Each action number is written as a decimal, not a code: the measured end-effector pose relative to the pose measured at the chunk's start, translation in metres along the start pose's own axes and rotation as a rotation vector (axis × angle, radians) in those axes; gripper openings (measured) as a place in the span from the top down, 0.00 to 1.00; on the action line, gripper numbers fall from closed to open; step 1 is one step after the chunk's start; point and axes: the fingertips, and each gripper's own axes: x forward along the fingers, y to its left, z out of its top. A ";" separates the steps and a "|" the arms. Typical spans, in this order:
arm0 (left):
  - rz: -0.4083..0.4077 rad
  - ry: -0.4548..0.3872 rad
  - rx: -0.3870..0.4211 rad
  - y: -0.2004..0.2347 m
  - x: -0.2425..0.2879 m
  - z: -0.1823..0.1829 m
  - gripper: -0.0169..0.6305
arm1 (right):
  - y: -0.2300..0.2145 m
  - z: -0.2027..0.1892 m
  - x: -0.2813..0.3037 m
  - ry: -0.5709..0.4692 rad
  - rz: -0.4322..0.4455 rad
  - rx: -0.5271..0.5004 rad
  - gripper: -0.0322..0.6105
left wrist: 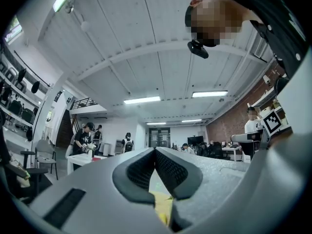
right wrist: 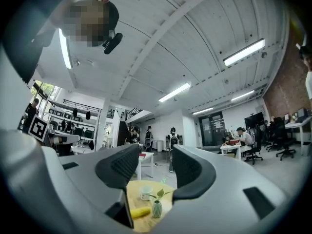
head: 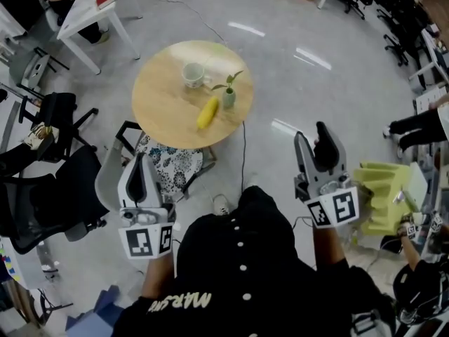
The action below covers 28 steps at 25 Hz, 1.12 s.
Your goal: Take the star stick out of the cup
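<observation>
We stand well back from the table (head: pixel 163 121), left gripper (head: pixel 142 163) closed on nothing, right gripper (head: pixel 311 135) wide and empty, likely readied for the distant cup (head: pixel 193 74).

The right gripper (right wrist: pixel 155 165) holds its two dark-padded fingers (right wrist: pixel 119 167) well apart. Through the gap, far below, a round wooden tabletop (right wrist: pixel 134 193) is visible. On it stand a white cup (right wrist: pixel 145 192) and a small vase (right wrist: pixel 156 209) with a green sprig. A yellow oblong object (right wrist: pixel 140 212) lies just beside the vase. Behind are a white table (right wrist: pixel 146 159) and standing people (right wrist: pixel 172 141).
</observation>
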 end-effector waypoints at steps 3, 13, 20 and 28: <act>0.004 0.009 0.002 -0.002 0.023 -0.008 0.98 | -0.016 -0.008 0.021 0.005 0.008 0.012 0.63; 0.083 0.020 0.027 -0.016 0.122 -0.022 0.98 | -0.092 -0.025 0.113 0.024 0.102 0.045 0.63; 0.163 0.013 0.042 -0.039 0.187 -0.029 0.98 | -0.156 -0.033 0.174 0.034 0.185 0.068 0.63; 0.256 0.002 0.065 -0.050 0.228 -0.028 0.98 | -0.189 -0.044 0.239 0.057 0.299 0.110 0.63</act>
